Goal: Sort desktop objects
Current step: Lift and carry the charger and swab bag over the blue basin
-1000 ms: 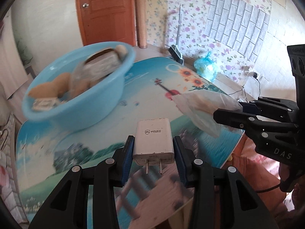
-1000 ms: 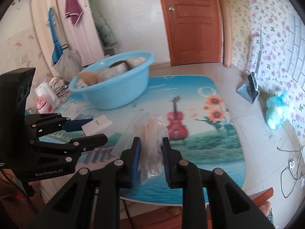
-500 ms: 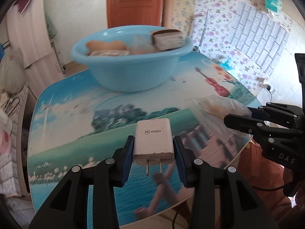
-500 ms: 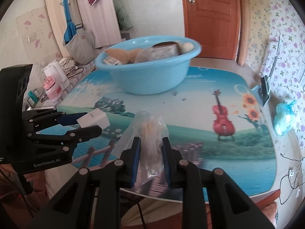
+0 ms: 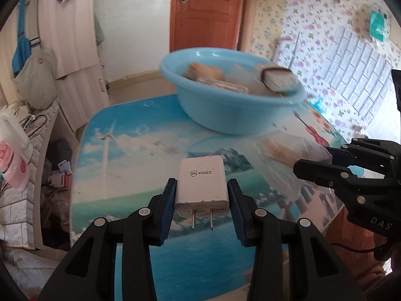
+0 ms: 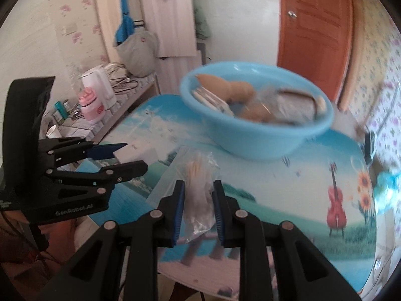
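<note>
My left gripper point(image 5: 201, 190) is shut on a white plug charger point(image 5: 201, 179), prongs pointing back toward the camera, held above the printed table top. My right gripper point(image 6: 198, 202) is shut on a clear plastic bag of pale sticks point(image 6: 199, 175). In the left wrist view that bag point(image 5: 285, 155) and the right gripper point(image 5: 325, 159) show at the right. In the right wrist view the left gripper point(image 6: 125, 155) sits at the left. A light blue basin point(image 5: 233, 100) holding bread-like items and packets stands at the table's far side, ahead of both grippers point(image 6: 255, 130).
The table point(image 5: 120, 165) has a picture cover with a red violin point(image 6: 335, 208) and sunflowers. A low counter at the left carries a white kettle point(image 6: 96, 82) and a pink appliance point(image 6: 91, 105). An orange door point(image 5: 208, 12) stands behind the basin.
Both grippers have swung leftward and moved closer to the basin, which now looms larger and sits to the right of centre. Both still hold their items.
</note>
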